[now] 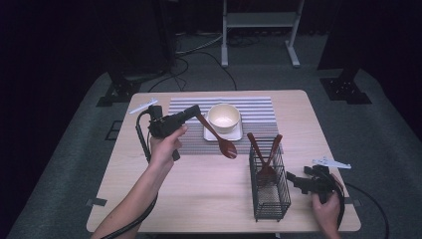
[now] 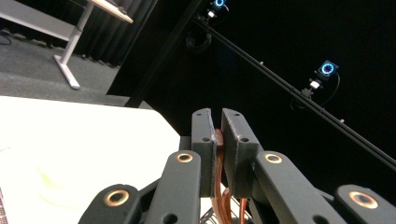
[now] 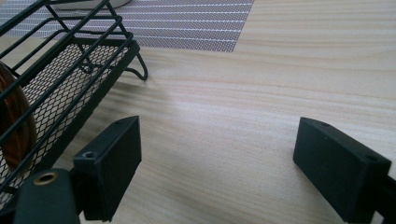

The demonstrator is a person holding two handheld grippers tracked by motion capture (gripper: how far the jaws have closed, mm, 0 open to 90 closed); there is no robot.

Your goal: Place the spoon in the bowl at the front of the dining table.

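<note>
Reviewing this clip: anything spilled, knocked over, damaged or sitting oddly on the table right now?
Nothing stands out. The wire basket stands upright with two wooden utensils leaning inside it. The bowl sits upright on its white plate on the striped mat. The left gripper holds a wooden spoon over the mat; no spill shows.

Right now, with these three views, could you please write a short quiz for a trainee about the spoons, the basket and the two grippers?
1. True or false: the left gripper is shut on a wooden spoon.
2. How many utensils stand in the wire basket? A) none B) two C) four
3. Fill in: the white bowl sits on a striped ____.

Key:
1. True. In the left gripper view the jaws pinch the reddish handle.
2. B. Two handles cross above the rim.
3. Placemat. The right gripper is open beside the basket, holding nothing.
</note>
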